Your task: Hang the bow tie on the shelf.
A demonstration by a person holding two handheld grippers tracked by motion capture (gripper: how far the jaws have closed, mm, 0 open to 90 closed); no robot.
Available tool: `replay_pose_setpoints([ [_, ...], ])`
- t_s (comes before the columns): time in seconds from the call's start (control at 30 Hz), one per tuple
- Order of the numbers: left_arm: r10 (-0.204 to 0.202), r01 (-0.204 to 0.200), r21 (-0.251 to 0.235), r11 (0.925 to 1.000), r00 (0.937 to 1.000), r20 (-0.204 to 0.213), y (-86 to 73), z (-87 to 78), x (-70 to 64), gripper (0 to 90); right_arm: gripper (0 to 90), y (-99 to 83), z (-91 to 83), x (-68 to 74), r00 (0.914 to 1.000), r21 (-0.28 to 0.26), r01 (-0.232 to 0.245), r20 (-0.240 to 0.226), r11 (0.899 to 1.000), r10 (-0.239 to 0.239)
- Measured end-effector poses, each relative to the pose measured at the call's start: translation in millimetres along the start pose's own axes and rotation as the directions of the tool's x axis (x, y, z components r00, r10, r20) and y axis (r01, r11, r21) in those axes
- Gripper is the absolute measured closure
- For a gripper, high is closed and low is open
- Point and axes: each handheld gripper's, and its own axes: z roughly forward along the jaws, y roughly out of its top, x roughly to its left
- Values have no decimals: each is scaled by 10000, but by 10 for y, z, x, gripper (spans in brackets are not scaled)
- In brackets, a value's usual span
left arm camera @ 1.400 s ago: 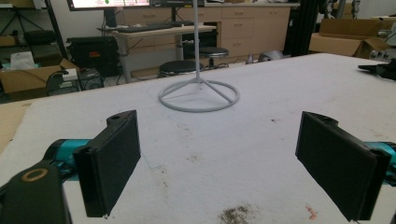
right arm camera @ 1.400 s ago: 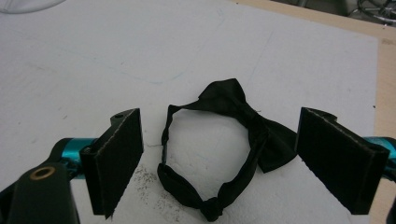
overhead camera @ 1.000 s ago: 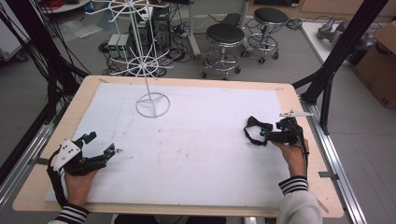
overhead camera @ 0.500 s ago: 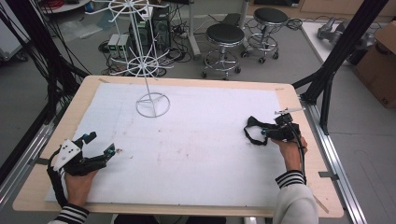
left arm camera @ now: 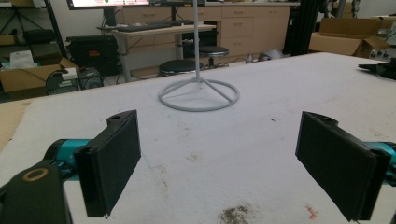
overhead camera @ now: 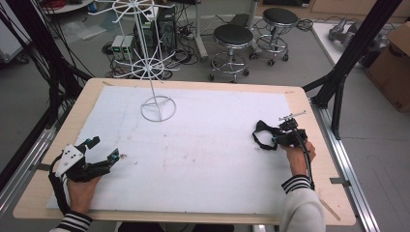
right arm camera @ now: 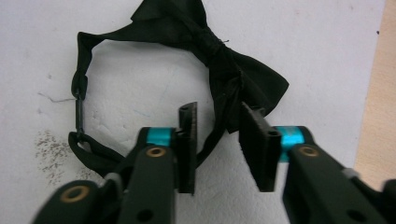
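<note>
A black bow tie [overhead camera: 261, 127] with its strap loop lies on the white mat at the right. My right gripper [overhead camera: 275, 140] sits at its near edge. In the right gripper view, one wing of the bow tie [right arm camera: 243, 74] and a strap hang between the narrowed jaws of the right gripper [right arm camera: 217, 140]. White mat still shows between the fabric and the left pad, so the gripper is open. My left gripper [overhead camera: 104, 148] rests wide open on the mat at the front left with nothing between its pads [left arm camera: 112, 163].
A white wire stand stands on its ring base [overhead camera: 158, 108] at the back left of the mat, also ahead of the left gripper [left arm camera: 198, 95]. The mat [overhead camera: 203, 145] covers a wooden table [overhead camera: 309, 106]. Stools and cables are on the floor beyond.
My right gripper has edged slightly left, closer onto the bow tie. The left gripper and the stand have not moved.
</note>
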Motion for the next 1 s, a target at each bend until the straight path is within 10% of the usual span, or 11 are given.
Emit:
replay_pose_setpoints([
  [0.17,-37,37,-23,10000,10000,-12,0,2,0,144,865,5,23,19,9999,145,88,129,9999,-90],
  [0.6,-44,44,-4,10000,10000,-5,0,1,2,144,872,13,-37,32,9998,-566,-123,-141,9983,115],
  [1.0,-17,17,-13,10000,10000,-8,0,1,-1,144,876,88,-226,185,9950,-2973,-247,-993,9545,-52],
])
